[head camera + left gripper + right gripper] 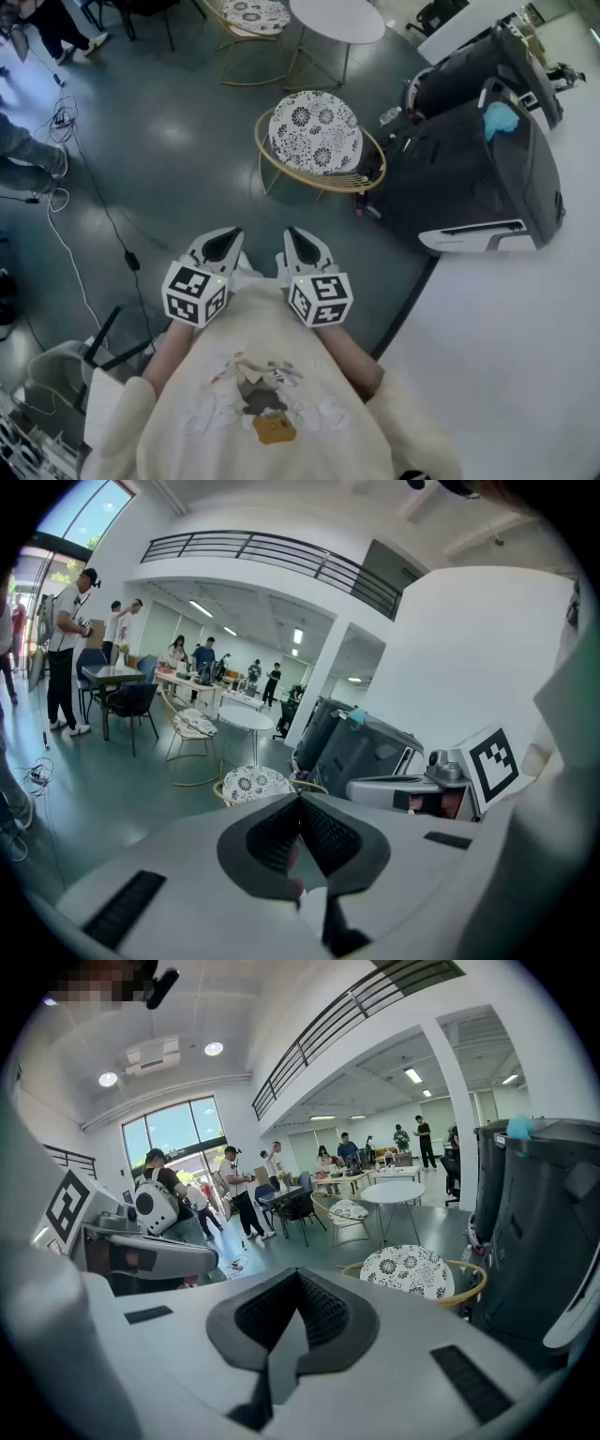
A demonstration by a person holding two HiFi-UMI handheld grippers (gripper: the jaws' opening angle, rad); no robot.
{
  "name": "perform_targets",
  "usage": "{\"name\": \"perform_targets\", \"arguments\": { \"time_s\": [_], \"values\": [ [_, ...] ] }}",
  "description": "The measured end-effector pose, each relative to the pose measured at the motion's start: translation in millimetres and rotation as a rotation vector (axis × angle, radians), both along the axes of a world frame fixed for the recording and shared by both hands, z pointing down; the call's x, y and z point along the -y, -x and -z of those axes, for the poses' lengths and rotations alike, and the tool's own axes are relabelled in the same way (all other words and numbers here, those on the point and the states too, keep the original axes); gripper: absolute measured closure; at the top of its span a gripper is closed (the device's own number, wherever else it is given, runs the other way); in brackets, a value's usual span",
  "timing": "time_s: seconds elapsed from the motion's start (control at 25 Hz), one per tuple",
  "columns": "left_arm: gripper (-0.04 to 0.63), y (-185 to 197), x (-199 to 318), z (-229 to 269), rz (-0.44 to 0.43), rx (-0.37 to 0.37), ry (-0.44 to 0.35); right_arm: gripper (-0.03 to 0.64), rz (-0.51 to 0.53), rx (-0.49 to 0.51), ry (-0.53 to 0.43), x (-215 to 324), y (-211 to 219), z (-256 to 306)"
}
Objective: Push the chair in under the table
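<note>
From above, the head view showed the left tool [223, 234] and the right tool [296, 232] side by side, close in front of the person's cream top. The chair [314, 131], with a gold wire frame and a patterned cushion, stood at twelve o'clock from them, well apart, on the grey floor [178, 141]. The round white counter [336, 19] lay beyond it, still towards twelve o'clock, and the chair was not tucked beneath it. Black machines [469, 159] sat at two o'clock and a cable [94, 202] trailed at ten.

Only the gripper views showed the room at eye level: a balcony railing [272, 550] overhead and people [70, 649] standing round desks far behind the chair. The left gripper view also caught the right tool's marker cube [492, 761] at its three o'clock.

Each gripper view looked straight down its own jaws. Both tools were clenched, the ribbed pads meeting at the tips. Nothing was between them, and neither tool touched the chair.
</note>
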State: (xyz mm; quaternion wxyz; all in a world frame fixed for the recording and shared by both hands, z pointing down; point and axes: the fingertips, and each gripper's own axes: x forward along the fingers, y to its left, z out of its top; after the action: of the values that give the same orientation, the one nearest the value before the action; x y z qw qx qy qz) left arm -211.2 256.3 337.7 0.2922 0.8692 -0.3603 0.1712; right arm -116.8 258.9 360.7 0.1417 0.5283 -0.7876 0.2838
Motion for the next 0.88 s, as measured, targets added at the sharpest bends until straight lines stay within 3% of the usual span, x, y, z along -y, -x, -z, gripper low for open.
{"name": "perform_targets", "arguments": {
  "time_s": [0.52,0.68,0.88],
  "values": [
    [0.586,7,3,0,0.025,-0.014,0.003,0.609,0.013,-0.016,-0.005,3,4,1],
    [0.586,10,4,0,0.029,-0.021,-0.002,0.609,0.030,0.053,-0.013,3,12,1],
    [0.586,14,10,-1,0.052,-0.071,0.021,0.609,0.014,0.041,0.004,-2,14,-5]
  ]
}}
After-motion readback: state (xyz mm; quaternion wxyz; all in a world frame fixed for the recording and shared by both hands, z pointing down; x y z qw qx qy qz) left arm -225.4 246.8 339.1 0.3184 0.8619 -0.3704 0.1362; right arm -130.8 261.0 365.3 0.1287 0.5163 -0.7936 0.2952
